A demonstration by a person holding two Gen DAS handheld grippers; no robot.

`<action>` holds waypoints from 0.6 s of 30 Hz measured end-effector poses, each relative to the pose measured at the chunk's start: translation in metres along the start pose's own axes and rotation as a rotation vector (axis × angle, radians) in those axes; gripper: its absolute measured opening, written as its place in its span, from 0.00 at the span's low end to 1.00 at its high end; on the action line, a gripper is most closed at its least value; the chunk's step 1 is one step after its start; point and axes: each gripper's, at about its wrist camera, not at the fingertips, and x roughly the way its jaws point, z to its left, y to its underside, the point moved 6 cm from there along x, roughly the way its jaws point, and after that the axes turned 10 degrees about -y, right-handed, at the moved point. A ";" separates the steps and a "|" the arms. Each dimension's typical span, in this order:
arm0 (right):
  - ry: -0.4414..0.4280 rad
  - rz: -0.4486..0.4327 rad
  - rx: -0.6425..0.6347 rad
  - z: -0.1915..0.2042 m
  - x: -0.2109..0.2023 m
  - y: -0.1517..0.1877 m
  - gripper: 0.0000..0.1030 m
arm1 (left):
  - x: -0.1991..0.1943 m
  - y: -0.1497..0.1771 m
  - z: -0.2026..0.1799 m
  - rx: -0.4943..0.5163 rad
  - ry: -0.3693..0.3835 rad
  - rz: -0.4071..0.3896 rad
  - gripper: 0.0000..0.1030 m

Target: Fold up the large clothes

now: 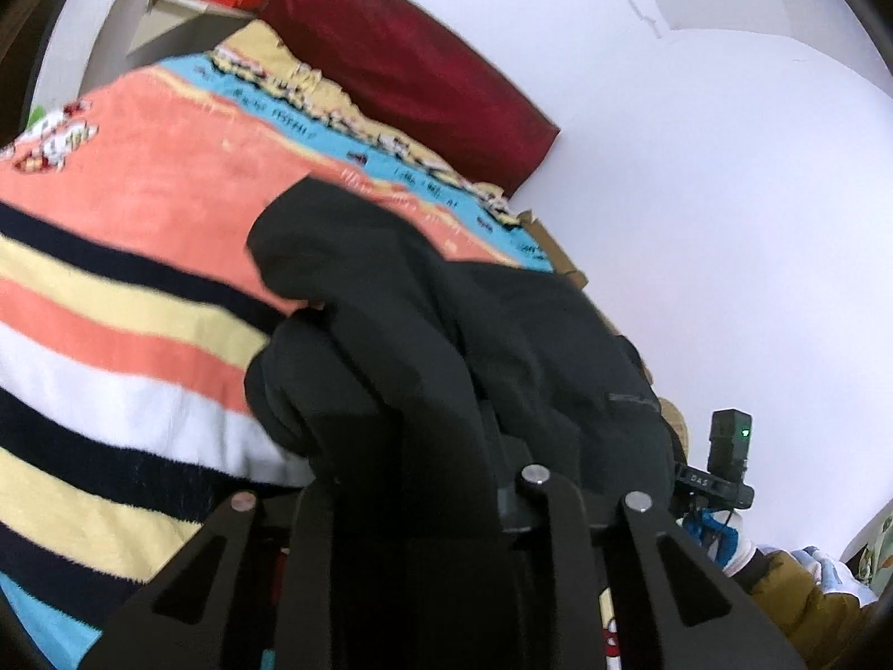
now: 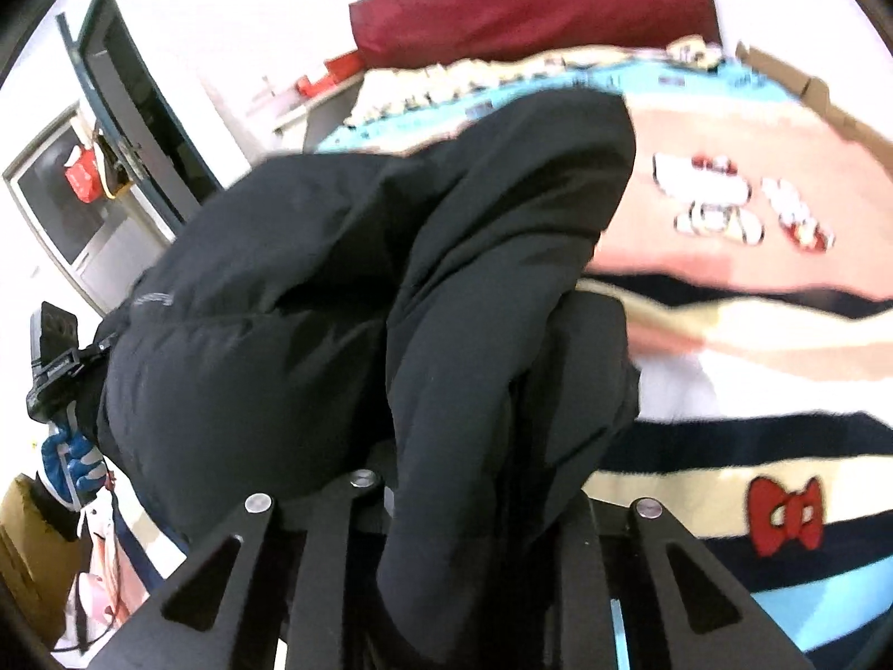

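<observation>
A large black padded jacket (image 1: 446, 307) hangs in thick folds over the front of the left wrist view, lifted off a striped blanket (image 1: 139, 290). My left gripper (image 1: 491, 446) is shut on a bunch of its cloth, and the fabric hides the fingertips. In the right wrist view the same black jacket (image 2: 335, 279) fills the middle. My right gripper (image 2: 446, 480) is shut on another bunch of it, with its tips buried in the folds. The jacket stretches between the two grippers above the bed.
The blanket (image 2: 753, 391) covers the bed, with a dark red pillow (image 1: 413, 67) at its head against a white wall. Cardboard (image 1: 558, 257) lines the bed's wall side. A blue-and-white gloved hand (image 2: 70, 463) shows at the left, and a dark door (image 2: 128, 111) stands behind it.
</observation>
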 end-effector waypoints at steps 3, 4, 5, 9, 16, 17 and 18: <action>-0.008 -0.056 -0.028 0.025 -0.037 0.001 0.19 | -0.023 -0.006 -0.012 0.024 0.004 -0.026 0.20; -0.015 -0.074 -0.034 0.032 -0.048 0.002 0.19 | -0.032 -0.004 -0.015 0.029 0.006 -0.030 0.20; -0.022 -0.082 -0.034 0.036 -0.054 0.004 0.19 | -0.042 -0.002 -0.016 0.034 0.009 -0.034 0.20; -0.053 -0.096 -0.014 0.040 -0.071 0.021 0.19 | -0.070 0.023 -0.013 0.041 0.015 -0.024 0.20; 0.054 0.005 0.110 -0.008 -0.038 0.086 0.31 | -0.053 0.072 0.032 -0.055 -0.085 0.086 0.33; 0.062 -0.002 0.137 -0.016 -0.040 0.090 0.38 | -0.054 0.073 0.036 -0.067 -0.090 0.087 0.36; 0.068 -0.010 0.151 -0.022 -0.046 0.096 0.42 | -0.059 0.074 0.040 -0.082 -0.101 0.085 0.41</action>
